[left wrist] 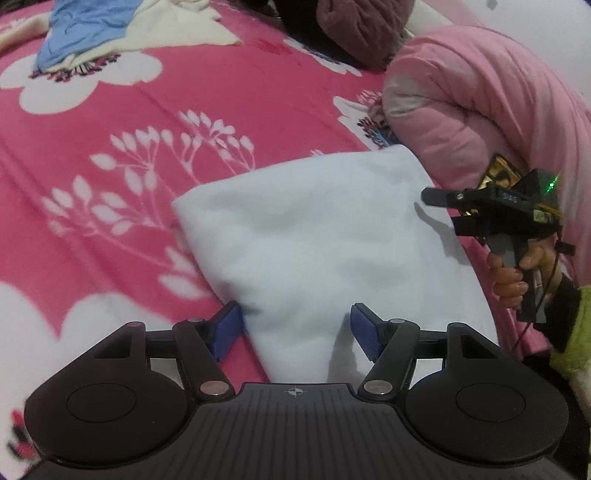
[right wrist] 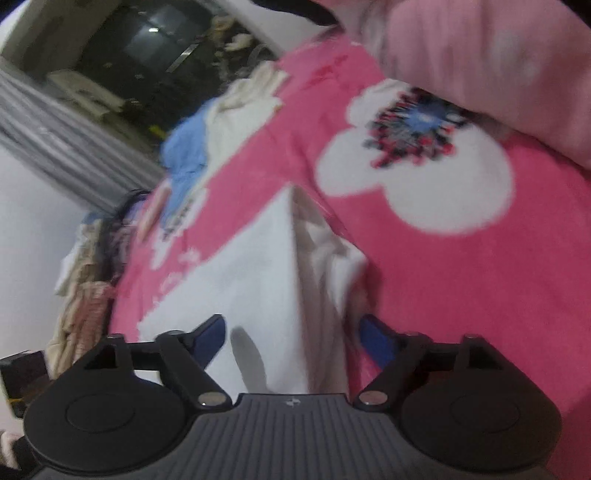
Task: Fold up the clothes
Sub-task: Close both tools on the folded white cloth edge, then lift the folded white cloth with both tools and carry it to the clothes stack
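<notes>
The folded white cloth (left wrist: 325,236) lay on the pink bed (left wrist: 110,122). Both grippers, left (left wrist: 295,332) and right (right wrist: 291,332), had their fingers released over it.

Folded cloth (left wrist: 325,236) lies flat on the blanket (left wrist: 110,184), directly ahead of the left gripper (left wrist: 295,332). Quilt (left wrist: 480,110) bunched to its right, touching the far corner. Pile of clothes (left wrist: 110,33) far back left on the blanket, well apart.
</notes>
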`<action>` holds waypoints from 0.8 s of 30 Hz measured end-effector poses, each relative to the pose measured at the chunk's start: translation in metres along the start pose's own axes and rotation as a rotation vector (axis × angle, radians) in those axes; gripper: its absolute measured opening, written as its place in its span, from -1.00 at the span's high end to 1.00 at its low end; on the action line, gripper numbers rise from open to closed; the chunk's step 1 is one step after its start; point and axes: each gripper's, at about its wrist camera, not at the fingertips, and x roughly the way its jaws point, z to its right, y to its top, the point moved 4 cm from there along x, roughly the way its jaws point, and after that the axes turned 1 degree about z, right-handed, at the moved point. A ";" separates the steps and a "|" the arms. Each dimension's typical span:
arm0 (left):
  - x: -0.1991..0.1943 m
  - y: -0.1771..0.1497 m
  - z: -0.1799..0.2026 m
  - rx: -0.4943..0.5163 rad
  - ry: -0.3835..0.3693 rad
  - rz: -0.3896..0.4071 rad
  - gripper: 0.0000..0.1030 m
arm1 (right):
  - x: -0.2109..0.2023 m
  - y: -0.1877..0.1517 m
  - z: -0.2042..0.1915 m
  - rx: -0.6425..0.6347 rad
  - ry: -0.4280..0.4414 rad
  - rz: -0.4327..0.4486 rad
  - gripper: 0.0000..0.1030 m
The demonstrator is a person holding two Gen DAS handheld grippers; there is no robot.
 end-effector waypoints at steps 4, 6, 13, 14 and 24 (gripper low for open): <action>0.009 0.006 -0.002 -0.022 -0.035 0.018 -0.27 | 0.014 0.016 0.007 0.030 0.111 0.037 -0.71; 0.008 0.005 -0.002 -0.044 -0.045 0.041 -0.24 | 0.022 0.016 0.009 0.068 0.162 0.040 -0.52; 0.001 0.002 -0.002 -0.066 -0.020 0.136 0.47 | 0.022 0.005 -0.007 -0.035 0.105 0.065 0.30; -0.001 0.002 0.002 -0.050 -0.011 0.149 0.55 | 0.019 0.005 -0.014 -0.063 0.088 0.079 0.37; -0.074 0.009 0.029 0.002 -0.062 0.364 0.64 | -0.055 0.007 -0.118 -0.303 0.054 0.275 0.45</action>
